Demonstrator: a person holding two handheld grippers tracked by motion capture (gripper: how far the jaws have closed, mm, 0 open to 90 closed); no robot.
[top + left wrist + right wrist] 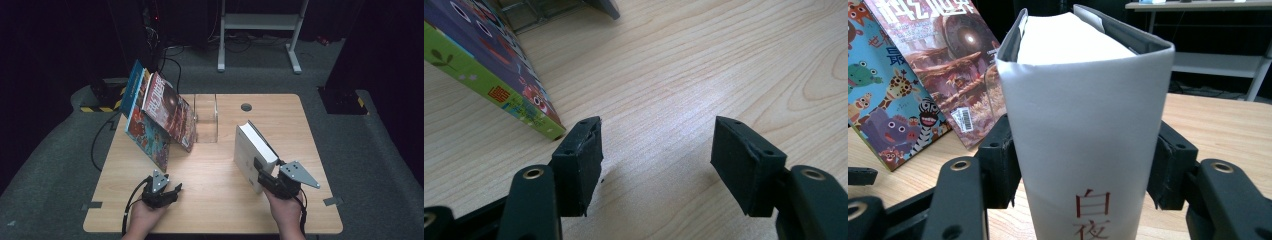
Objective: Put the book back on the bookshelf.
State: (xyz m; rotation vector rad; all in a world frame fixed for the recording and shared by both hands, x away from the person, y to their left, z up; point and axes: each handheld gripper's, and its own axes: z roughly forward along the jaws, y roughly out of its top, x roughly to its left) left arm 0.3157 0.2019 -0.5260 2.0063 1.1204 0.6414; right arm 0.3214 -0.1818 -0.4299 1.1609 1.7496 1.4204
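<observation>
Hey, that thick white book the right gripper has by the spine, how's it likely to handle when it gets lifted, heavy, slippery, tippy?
The white book looks thick, so probably heavy for a grip by the right gripper low on its spine. Its smooth paper jacket may slip between the pads. Its covers splay at the top, so the page block could sag or swing open if tilted.

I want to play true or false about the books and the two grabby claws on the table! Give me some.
1. The right gripper clamps a thick white book by its spine. True.
2. The left gripper holds a book too. False: its jaws stand open over the bare wooden table.
3. The white book lies flat on the table. False: it stands upright.
4. Colourful books lean together at the table's far left. True.
5. The clear acrylic bookend stands beside the leaning books. True.
6. The white book touches the leaning books. False: bare table lies between them.
</observation>
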